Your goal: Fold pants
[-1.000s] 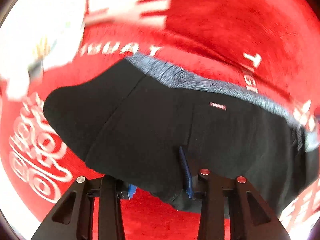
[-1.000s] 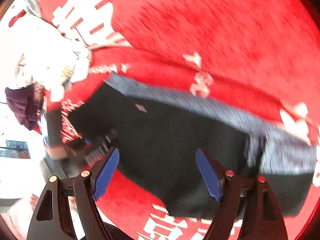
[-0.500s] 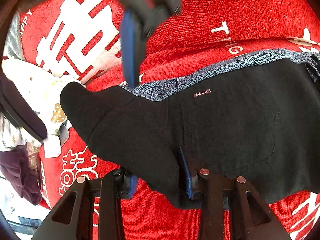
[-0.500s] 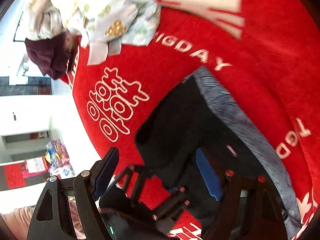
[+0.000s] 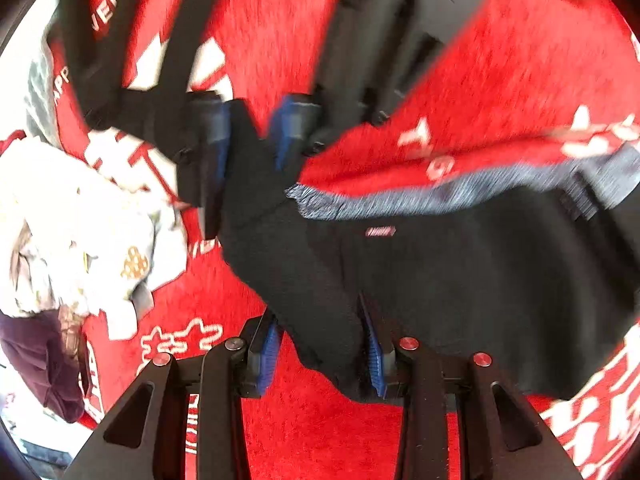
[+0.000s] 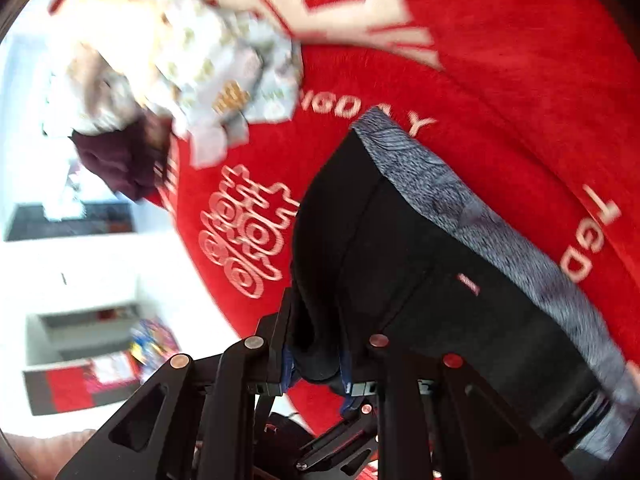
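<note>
Jaws of the left gripper (image 5: 320, 350) clamp the black pants (image 5: 460, 280); the right gripper (image 6: 316, 364) is closing on their corner just ahead. Lift both evenly, fabric taut between.

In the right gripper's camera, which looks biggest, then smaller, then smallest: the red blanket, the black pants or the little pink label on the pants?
1. red blanket
2. black pants, though being nearer the camera makes them loom
3. pink label, by far the smallest
</note>
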`<state>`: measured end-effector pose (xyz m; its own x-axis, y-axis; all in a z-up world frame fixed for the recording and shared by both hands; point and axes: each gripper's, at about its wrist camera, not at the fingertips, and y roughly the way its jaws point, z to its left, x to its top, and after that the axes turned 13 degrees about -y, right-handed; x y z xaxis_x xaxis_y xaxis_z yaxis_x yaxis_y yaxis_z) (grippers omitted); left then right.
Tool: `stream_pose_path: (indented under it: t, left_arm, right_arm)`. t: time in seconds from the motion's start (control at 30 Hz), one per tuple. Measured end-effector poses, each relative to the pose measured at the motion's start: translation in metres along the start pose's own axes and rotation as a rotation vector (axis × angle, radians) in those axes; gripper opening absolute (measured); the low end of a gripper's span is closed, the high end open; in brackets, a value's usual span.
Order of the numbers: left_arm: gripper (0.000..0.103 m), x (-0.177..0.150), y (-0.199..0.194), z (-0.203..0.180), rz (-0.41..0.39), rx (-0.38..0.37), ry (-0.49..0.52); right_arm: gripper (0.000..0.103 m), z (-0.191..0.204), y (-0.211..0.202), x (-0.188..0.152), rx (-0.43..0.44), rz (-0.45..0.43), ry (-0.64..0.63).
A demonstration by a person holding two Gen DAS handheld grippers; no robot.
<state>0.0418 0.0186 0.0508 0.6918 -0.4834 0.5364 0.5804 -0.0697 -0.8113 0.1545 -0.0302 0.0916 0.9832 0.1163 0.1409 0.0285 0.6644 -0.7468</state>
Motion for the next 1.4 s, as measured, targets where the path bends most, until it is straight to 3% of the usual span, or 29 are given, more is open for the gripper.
stream_pose_path:
  t: [0.2,0.47,0.7,0.87,1.0,1.1,1.2,1.23,1.27,1.4]
  left_arm:
    - [0.038,0.031,-0.059,-0.040,-0.089,-0.080,0.017]
    - [0.038,0.046,-0.114,-0.152,-0.156,-0.211,0.141]
    - [0.038,0.020,-0.118,-0.263,-0.121,-0.257,0.274]
    - [0.038,-0.010,-0.096,-0.317,-0.047,-0.262,0.354]
    - [0.039,-0.027,-0.079,-0.337,-0.003,-0.237,0.392]
    - [0.044,-0.034,-0.074,-0.344,0.001,-0.212,0.431]
    - [0.048,-0.033,-0.081,-0.338,0.011,-0.242,0.454]
    - [0.054,-0.032,-0.084,-0.330,0.019,-0.263,0.455]
    - [0.067,-0.031,-0.089,-0.322,0.023,-0.280,0.449]
    - [0.070,-0.025,-0.102,-0.284,0.043,-0.329,0.401]
  right_arm:
    - [0.020,-0.013,-0.093,-0.059,0.066,-0.228,0.029]
    - [0.021,-0.066,-0.204,-0.183,0.048,-0.455,0.142]
    - [0.021,-0.143,-0.233,-0.291,0.036,-0.544,0.319]
    - [0.020,-0.194,-0.216,-0.343,0.048,-0.545,0.438]
    - [0.020,-0.230,-0.188,-0.373,0.057,-0.532,0.527]
    - [0.020,-0.243,-0.177,-0.387,0.077,-0.547,0.587]
    - [0.025,-0.248,-0.175,-0.394,0.090,-0.555,0.624]
    - [0.025,-0.247,-0.177,-0.393,0.073,-0.550,0.619]
    - [0.026,-0.245,-0.179,-0.391,0.049,-0.538,0.612]
    - [0.026,-0.240,-0.186,-0.387,-0.091,-0.462,0.604]
